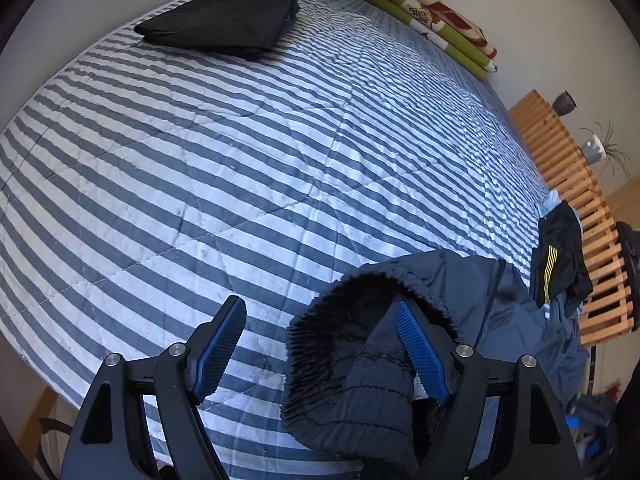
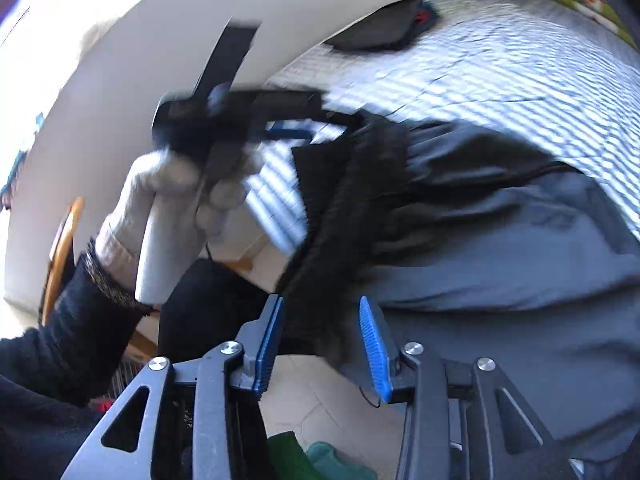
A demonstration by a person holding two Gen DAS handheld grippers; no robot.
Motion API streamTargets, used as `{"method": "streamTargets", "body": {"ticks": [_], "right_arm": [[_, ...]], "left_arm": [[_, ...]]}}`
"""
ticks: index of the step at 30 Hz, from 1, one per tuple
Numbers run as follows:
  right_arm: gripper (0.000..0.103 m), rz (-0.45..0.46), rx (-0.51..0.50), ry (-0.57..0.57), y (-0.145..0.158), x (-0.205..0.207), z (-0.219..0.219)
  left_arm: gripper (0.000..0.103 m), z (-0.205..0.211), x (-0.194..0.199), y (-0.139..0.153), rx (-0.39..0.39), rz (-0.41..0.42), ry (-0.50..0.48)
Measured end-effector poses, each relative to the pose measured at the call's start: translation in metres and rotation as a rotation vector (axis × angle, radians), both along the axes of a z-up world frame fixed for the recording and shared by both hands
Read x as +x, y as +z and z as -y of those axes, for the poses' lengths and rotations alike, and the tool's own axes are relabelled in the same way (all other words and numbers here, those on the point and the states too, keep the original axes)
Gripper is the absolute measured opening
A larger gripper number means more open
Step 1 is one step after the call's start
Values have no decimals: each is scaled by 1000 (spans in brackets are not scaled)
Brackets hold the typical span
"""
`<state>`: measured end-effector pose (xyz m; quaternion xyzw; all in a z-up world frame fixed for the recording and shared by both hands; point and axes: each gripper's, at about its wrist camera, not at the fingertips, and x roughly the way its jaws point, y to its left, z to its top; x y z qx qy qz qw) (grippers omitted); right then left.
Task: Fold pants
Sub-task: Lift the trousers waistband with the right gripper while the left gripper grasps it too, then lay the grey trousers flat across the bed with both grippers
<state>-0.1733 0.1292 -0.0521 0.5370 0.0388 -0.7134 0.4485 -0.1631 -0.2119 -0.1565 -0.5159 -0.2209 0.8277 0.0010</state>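
Dark blue padded pants with elastic waistband lie on striped bed, waistband draped over one finger of wide-spread left tongs. Right tongs half-spread, waistband edge between pads, not pinched.

One bed under one striped cover. On it: one pair of blue pants near, one folded black garment far left, one folded green blanket far right, one black-and-yellow garment right. Two grippers. One vase, one plant.
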Motion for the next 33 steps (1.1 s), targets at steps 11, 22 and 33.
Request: {"method": "streamTargets", "body": {"ticks": [11, 22, 33], "right_arm": [[61, -198, 355, -406, -19, -139, -126], [0, -54, 400, -293, -61, -122, -127], [4, -407, 232, -419, 95, -175, -74]], "left_arm": [[23, -37, -24, -38, 47, 63, -29], [14, 5, -18, 66, 21, -184, 22], [19, 110, -105, 169, -236, -291, 73]]}}
